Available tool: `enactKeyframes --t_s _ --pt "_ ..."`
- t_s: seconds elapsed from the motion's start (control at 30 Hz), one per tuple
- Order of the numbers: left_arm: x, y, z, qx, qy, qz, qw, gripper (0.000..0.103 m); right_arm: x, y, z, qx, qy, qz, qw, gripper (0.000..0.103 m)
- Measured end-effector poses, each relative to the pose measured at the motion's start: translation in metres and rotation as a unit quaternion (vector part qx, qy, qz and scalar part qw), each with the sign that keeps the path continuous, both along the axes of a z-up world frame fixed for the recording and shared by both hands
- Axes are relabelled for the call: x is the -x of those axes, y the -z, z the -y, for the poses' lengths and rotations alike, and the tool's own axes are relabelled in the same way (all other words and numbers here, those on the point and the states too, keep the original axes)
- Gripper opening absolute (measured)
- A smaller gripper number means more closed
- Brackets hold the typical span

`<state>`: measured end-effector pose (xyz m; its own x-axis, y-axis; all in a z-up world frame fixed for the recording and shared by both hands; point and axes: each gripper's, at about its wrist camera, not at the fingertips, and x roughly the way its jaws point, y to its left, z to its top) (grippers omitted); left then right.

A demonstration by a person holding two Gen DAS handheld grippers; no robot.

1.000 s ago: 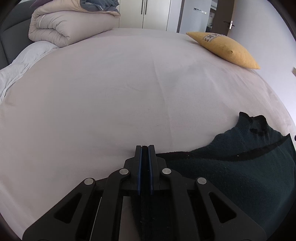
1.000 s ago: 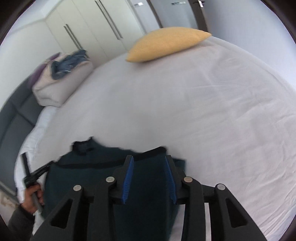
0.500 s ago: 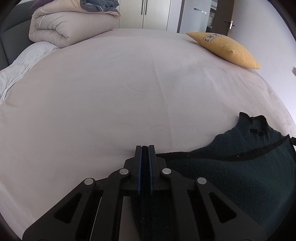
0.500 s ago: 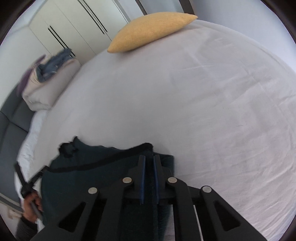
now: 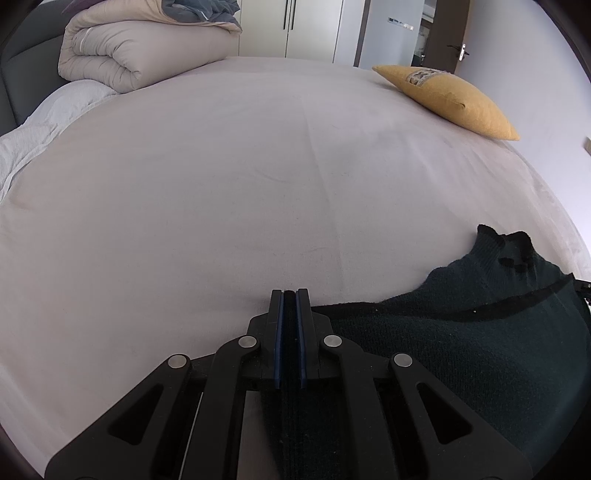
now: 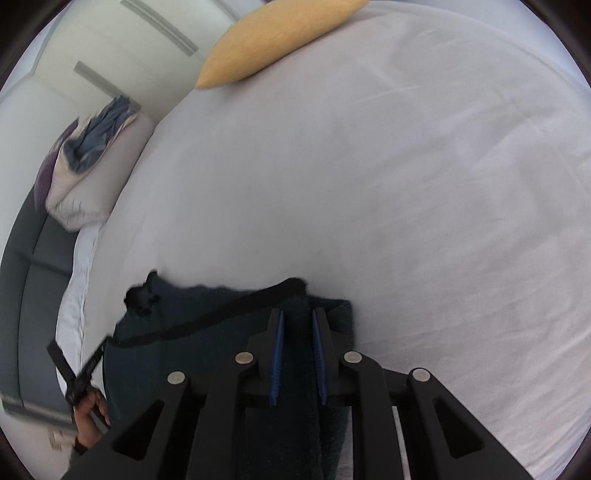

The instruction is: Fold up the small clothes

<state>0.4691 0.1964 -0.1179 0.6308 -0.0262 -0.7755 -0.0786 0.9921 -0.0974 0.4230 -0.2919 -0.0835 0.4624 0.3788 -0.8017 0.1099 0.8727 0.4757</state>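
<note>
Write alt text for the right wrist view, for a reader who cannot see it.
The right tongs have dark green knit garment fabric between their blue pads, the jaws having just been opening slightly. The garment lies at the near edge of a pale bed sheet, and a hand at lower left holds the left tongs. A yellow pillow and folded duvet lie farther off.

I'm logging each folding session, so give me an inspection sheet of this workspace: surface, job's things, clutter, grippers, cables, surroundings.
Surface: bed sheet, pale, lightly creased.
Job's things: dark green knit garment lying at the near edge of the bed, with a black trim line across it.
Clutter: yellow cushion at the far side; rolled beige duvet with blue clothing on top.
Grippers: left gripper shut on the garment's edge; right gripper with garment fabric between its pads, jaws just reopened slightly, a grip is likely.
Cables: nothing seen.
Surroundings: white wardrobe doors, dark headboard.
</note>
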Motion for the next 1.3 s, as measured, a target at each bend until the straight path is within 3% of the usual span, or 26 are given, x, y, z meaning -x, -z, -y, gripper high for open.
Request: enactKeyframes --t_s 0.07,0.1,0.5,0.63,0.77,0.83,0.93,1.0,1.03,1.17,1.3 --pt "-0.001 0.0 0.001 -0.003 0.0 -0.001 1.0 0.005 -0.004 0.003 -0.001 -0.014 -0.009 -0.003 1.0 0.014" --pt "-0.001 0.0 0.001 -0.004 -0.001 -0.002 1.0 0.005 -0.005 0.003 0.0 -0.017 -0.009 -0.004 1.0 0.007" --pt "-0.003 -0.015 0.002 -0.012 -0.015 0.012 0.9997 0.005 0.012 -0.004 0.018 0.002 0.059 0.044 0.997 0.005" --pt "-0.015 -0.001 -0.003 -0.016 -0.026 -0.005 0.9995 0.005 0.011 0.005 0.017 0.001 0.066 0.041 0.997 0.005" --pt "-0.025 0.001 -0.002 -0.055 -0.035 -0.003 0.9979 0.002 0.013 0.009 0.019 0.0 0.067 0.046 0.997 0.004" --pt "-0.026 0.002 -0.009 -0.047 -0.05 -0.007 0.9976 0.002 0.014 0.012 0.024 -0.016 0.076 0.051 0.996 0.003" --pt "-0.014 -0.004 -0.022 -0.032 -0.068 -0.006 0.9971 0.002 0.02 0.008 0.027 -0.032 0.08 0.054 0.995 0.006" --pt "0.003 -0.017 -0.031 -0.027 -0.082 0.009 0.9962 0.002 0.034 -0.014 0.02 0.017 0.083 0.07 0.994 0.027" --pt "0.013 -0.024 -0.034 -0.022 -0.091 0.023 0.9954 0.002 0.042 -0.023 0.016 0.033 0.085 0.084 0.992 0.028" --pt "0.053 -0.043 -0.017 -0.003 -0.061 0.038 0.9974 0.002 0.079 -0.046 -0.02 -0.005 0.034 0.118 0.992 0.028" --pt "0.096 -0.042 0.037 0.037 0.024 0.036 0.9984 0.003 0.112 -0.032 -0.099 -0.073 -0.087 0.108 0.988 0.028"
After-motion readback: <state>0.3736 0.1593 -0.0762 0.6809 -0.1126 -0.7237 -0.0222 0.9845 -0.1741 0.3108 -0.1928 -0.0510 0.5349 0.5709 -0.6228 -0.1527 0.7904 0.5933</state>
